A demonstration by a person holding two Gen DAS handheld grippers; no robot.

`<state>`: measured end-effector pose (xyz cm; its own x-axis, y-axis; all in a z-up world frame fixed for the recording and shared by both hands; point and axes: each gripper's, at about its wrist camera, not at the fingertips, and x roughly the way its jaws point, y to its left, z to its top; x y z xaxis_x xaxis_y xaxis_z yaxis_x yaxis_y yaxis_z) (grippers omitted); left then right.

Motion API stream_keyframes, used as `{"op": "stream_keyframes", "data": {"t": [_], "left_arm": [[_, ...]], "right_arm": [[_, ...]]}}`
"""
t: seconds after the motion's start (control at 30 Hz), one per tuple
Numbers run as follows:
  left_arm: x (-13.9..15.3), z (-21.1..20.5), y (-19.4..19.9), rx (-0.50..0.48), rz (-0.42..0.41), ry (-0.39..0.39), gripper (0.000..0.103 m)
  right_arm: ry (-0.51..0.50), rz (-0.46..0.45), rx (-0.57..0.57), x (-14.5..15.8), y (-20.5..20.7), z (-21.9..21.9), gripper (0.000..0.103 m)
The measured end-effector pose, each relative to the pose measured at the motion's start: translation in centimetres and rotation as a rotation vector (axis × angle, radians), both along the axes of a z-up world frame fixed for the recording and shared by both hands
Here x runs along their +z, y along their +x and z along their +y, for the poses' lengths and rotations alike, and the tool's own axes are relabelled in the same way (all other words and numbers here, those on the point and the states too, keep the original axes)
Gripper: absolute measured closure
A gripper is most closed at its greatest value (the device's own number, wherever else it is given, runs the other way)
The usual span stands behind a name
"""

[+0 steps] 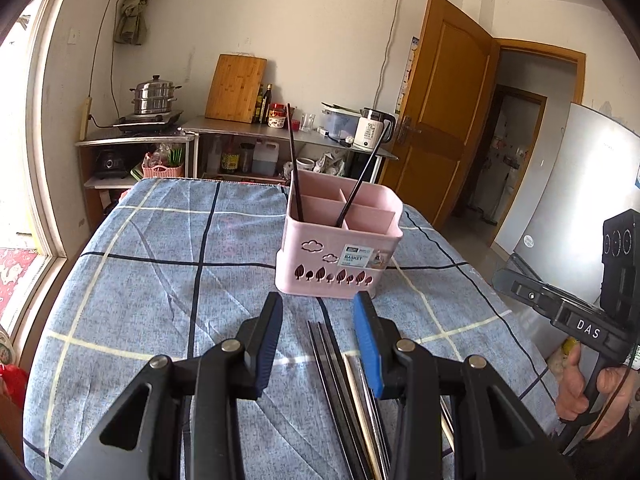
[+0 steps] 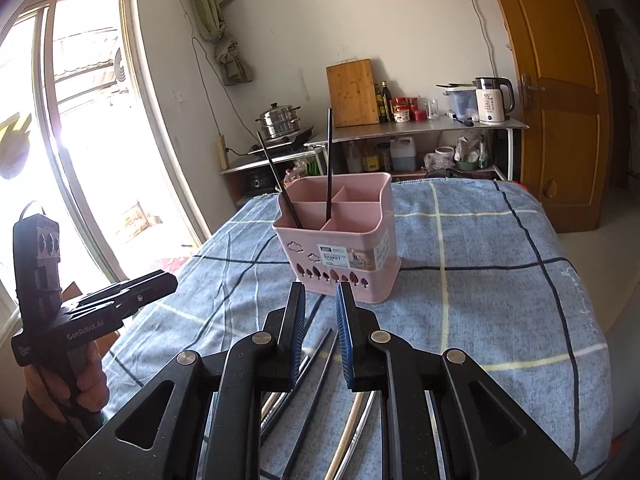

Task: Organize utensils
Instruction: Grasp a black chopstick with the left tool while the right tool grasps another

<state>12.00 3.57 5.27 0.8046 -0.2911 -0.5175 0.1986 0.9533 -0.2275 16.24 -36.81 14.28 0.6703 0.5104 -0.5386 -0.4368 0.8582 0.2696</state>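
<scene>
A pink divided utensil basket stands on the blue checked tablecloth, with two black chopsticks leaning upright in it. Several loose utensils lie flat on the cloth in front of it: black chopsticks, plus pale wooden and metal sticks. My left gripper hovers over them, open, with nothing between its fingers. My right gripper hovers just short of the basket, open by a narrow gap that is empty. Each gripper shows at the edge of the other's view.
The table drops off at its left and right edges. Behind it a steel counter carries a cutting board, bottles, jars and a kettle. A steamer pot sits on a stove. A wooden door stands open at the right.
</scene>
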Motion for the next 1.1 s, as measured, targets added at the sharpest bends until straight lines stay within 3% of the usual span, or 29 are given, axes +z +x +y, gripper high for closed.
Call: {"op": "stream_keyframes", "data": {"t": [0.23, 0.67, 1.1], "left_arm": [[-2.4, -0.7, 0.9, -0.008, 0.067, 0.019, 0.065], [-9.1, -3.0, 6.3, -0.044, 0.293, 0.07, 0.065], [-10.7, -4.3, 7.7, -0.06, 0.346, 0.109, 0.071]], "right_arm": [[-0.014, 0.042, 0.007, -1.6, 0.8, 0.6, 0.087], [-0.139, 0.232, 0.034, -8.6, 4.4, 3.8, 0.087], [-0.238, 0.319, 0.058, -12.3, 6.7, 6.2, 0.09]]}}
